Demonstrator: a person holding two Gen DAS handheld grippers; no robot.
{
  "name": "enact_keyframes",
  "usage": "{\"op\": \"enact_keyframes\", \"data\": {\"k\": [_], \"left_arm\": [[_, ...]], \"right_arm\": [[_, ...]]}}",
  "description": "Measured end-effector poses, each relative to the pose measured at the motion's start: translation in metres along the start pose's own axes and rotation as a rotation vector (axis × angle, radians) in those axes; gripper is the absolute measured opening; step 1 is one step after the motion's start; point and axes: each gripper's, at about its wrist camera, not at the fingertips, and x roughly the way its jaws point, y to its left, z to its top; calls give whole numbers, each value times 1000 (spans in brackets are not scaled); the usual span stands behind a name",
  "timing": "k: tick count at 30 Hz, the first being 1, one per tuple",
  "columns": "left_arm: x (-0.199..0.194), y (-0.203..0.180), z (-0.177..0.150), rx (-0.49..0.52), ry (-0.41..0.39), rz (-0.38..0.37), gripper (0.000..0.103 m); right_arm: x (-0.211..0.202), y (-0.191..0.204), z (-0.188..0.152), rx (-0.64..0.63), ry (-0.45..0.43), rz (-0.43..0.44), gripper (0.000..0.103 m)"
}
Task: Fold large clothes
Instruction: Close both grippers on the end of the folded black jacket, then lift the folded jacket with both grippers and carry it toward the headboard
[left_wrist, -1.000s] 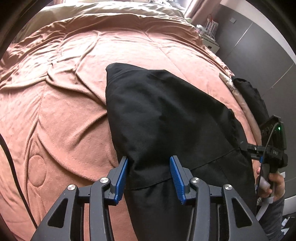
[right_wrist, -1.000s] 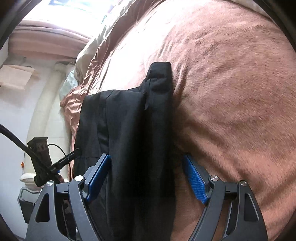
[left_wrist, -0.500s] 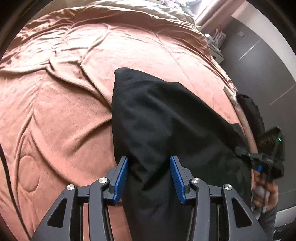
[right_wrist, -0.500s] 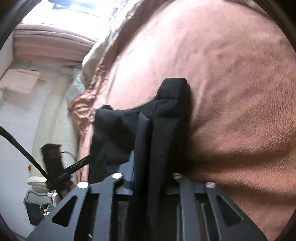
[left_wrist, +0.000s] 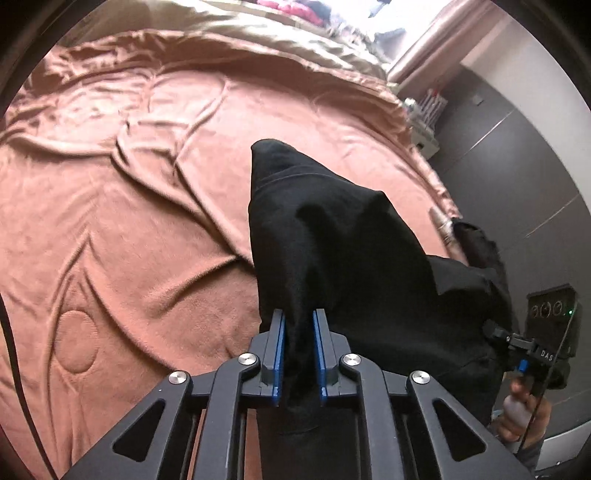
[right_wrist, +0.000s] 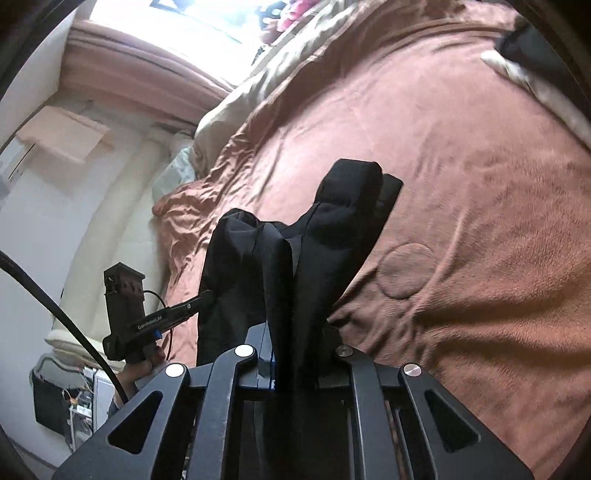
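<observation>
A black garment (left_wrist: 332, 258) lies partly folded on a rust-pink bedspread (left_wrist: 129, 221). My left gripper (left_wrist: 298, 332) is shut on its near edge and lifts that edge off the bed. My right gripper (right_wrist: 297, 343) is shut on the other end of the black garment (right_wrist: 295, 266), which bunches up in folds between its fingers. The right gripper also shows in the left wrist view (left_wrist: 495, 330), at the garment's right side. The left gripper shows in the right wrist view (right_wrist: 207, 295), at the garment's left side.
The bedspread (right_wrist: 461, 184) covers a wide bed with a beige sheet (left_wrist: 258, 33) at its far end. A dark wall (left_wrist: 517, 166) and a small shelf (left_wrist: 424, 114) stand to the right. A white bed frame (right_wrist: 110, 221) and floor clutter (right_wrist: 62, 398) lie to the left.
Both grippers have closed on the garment's near edge, the right one first, and have lifted it. The cloth has bunched and risen off the bed.
</observation>
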Motion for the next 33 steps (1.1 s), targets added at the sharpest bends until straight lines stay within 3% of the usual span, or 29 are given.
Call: {"op": "enact_keyframes", "data": {"k": [19,26,33], "left_arm": [[-177,-28,-41,18,-328,-67,9],[-252,-14,-46,14,-451,-49,9],[-325,19,-56,-4,-541,1,8]], "right_arm": [[-56,124,-51,-237,-110,130,9],[-49,187,-63,-356,-116,174,9],[-16,236,-65,-442,-84,249,9]]}}
